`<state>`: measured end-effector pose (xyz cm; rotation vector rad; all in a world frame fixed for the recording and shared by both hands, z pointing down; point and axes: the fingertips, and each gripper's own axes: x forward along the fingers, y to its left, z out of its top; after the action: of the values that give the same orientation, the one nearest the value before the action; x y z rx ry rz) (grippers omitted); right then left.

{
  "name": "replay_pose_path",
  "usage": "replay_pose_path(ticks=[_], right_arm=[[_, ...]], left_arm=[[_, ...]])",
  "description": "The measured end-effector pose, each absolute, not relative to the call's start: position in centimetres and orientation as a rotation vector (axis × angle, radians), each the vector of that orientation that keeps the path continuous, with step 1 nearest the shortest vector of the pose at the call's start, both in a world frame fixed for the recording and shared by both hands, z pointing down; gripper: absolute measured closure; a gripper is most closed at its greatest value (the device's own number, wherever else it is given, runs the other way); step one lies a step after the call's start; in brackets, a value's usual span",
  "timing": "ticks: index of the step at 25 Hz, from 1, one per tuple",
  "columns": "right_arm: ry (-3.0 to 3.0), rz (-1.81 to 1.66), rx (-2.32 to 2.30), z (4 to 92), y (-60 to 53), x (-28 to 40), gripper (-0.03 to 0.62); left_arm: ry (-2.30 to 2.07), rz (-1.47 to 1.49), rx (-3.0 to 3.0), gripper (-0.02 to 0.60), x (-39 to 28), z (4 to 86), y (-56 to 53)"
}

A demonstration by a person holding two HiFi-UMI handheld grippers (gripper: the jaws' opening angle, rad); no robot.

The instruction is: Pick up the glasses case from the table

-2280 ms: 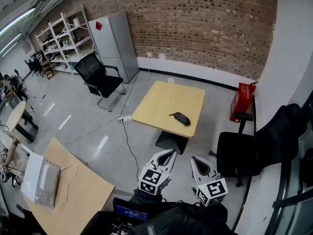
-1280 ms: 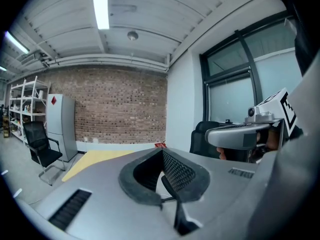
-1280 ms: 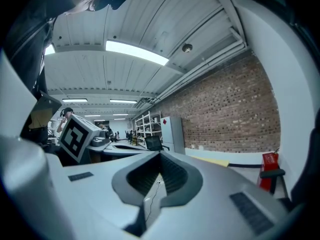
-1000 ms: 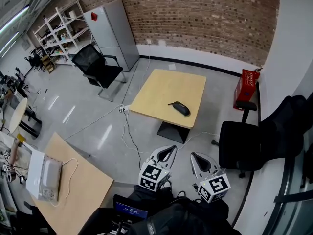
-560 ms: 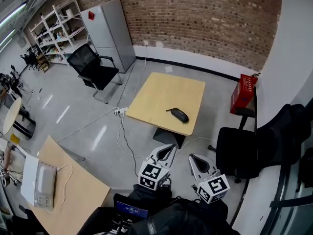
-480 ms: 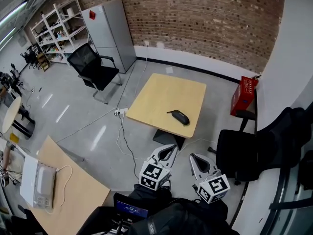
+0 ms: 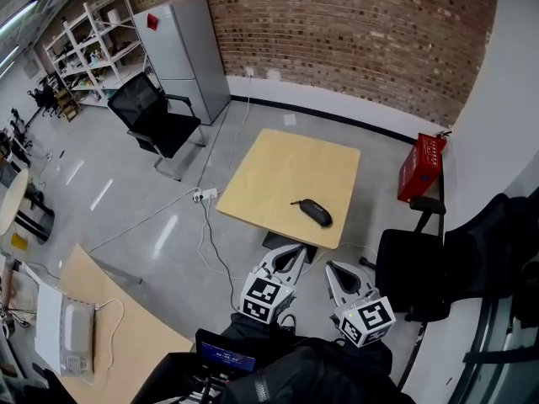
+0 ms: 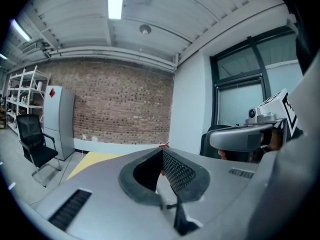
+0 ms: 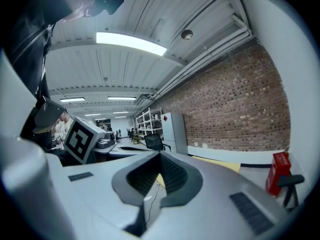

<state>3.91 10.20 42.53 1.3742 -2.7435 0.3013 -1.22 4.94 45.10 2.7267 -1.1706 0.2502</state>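
Observation:
The black glasses case (image 7: 313, 212) lies on the square light-wood table (image 7: 278, 171), near its front right corner. Both grippers hang side by side short of the table's near edge, over the floor, and point toward it. My left gripper (image 7: 290, 256) has its jaws shut with nothing between them, as the left gripper view (image 8: 161, 153) also shows. My right gripper (image 7: 335, 270) is likewise shut and empty (image 9: 159, 157). The case is hidden in both gripper views; only a strip of the table (image 8: 97, 158) (image 9: 220, 163) shows there.
A black office chair (image 7: 414, 269) stands right of the table's front corner, and a red box (image 7: 419, 167) sits by the wall. Cables and a power strip (image 7: 200, 195) lie on the floor at left. Another chair (image 7: 156, 121), a grey cabinet (image 7: 181, 53) and shelves (image 7: 84, 45) stand further back.
The whole view has advanced toward the table, so table and case now sit closer to the grippers. Both grippers have kept the same shut, side-by-side pose.

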Motion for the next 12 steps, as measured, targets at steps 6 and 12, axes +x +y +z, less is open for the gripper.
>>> replay_pose_path(ticks=[6, 12], right_arm=[[-2.712, 0.331, 1.385, 43.5, 7.1, 2.6, 0.589], [-2.69, 0.356, 1.396, 44.1, 4.9, 1.1, 0.589]], left_arm=[[-1.13, 0.261, 2.714, 0.581, -2.2, 46.2, 2.0], [-1.109, 0.261, 2.695, 0.581, -3.8, 47.0, -0.5]])
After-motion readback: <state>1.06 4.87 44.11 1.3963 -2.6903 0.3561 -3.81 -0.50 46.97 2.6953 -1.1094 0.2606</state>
